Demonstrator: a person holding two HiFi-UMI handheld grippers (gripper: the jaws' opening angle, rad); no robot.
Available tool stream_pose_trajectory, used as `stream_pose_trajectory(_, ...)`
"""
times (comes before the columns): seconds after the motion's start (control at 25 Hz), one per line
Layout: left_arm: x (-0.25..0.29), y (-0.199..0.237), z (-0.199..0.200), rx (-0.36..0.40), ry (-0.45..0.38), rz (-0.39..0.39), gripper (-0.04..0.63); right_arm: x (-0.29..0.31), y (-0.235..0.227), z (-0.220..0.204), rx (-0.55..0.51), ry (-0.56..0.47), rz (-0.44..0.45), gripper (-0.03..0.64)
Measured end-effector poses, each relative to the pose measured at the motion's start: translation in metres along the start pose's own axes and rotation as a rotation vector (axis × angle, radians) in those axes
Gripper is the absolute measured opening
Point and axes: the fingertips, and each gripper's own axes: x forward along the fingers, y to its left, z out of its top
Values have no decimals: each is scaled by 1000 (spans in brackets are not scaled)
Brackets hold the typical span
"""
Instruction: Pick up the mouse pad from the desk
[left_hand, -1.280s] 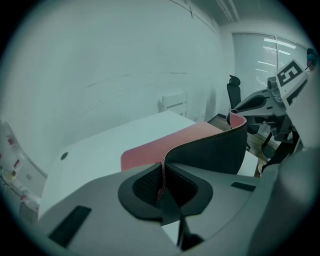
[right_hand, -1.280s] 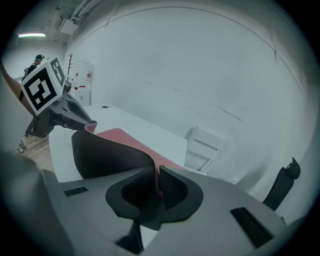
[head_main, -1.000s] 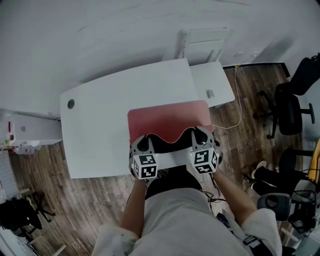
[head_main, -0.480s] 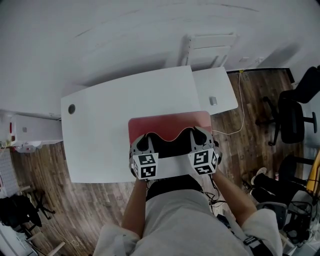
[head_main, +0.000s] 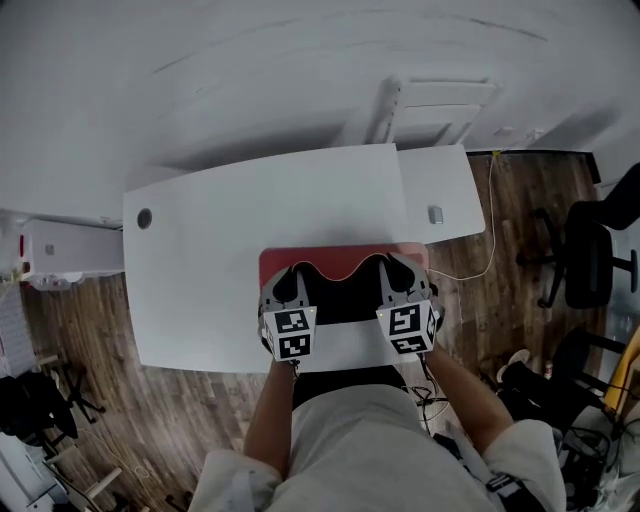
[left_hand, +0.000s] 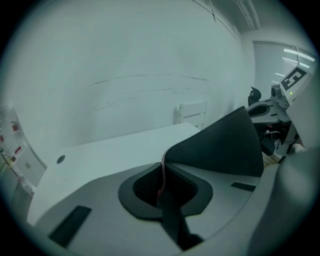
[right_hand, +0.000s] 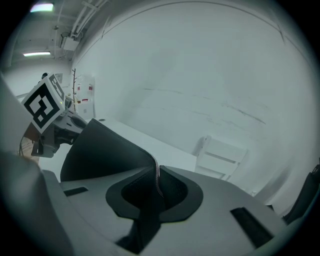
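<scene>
The mouse pad (head_main: 330, 259), red on top and black underneath, hangs lifted between both grippers over the near part of the white desk (head_main: 220, 260). Its near edge sags in the middle, showing the black underside (head_main: 340, 295). My left gripper (head_main: 285, 283) is shut on the pad's near left corner (left_hand: 161, 175). My right gripper (head_main: 400, 275) is shut on its near right corner (right_hand: 156, 180). In the left gripper view the black underside (left_hand: 225, 145) stretches right toward the other gripper (left_hand: 285, 95). In the right gripper view the pad (right_hand: 105, 150) runs left toward the left gripper (right_hand: 45, 107).
The desk has a cable hole (head_main: 144, 217) at its far left. A smaller white side table (head_main: 440, 190) with a small grey object (head_main: 435, 214) adjoins on the right. A white radiator-like frame (head_main: 430, 105) stands by the wall. Office chairs (head_main: 585, 260) and a cable (head_main: 488, 220) are on the wood floor to the right.
Both grippers have drawn the mouse pad back toward the person; less of its red top shows over the desk. The grips are unchanged.
</scene>
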Motion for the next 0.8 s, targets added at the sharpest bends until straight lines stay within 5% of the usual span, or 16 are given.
stream_pose_trajectory(0.4, -21, -2, 54, 33, -99, -14, 28, -6, -3, 32, 33, -75, 8, 58)
stream_pose_trajectory(0.8, -61, -7, 66, 44, -169, -30, 28, -49, 7, 56, 45, -154, -62, 59)
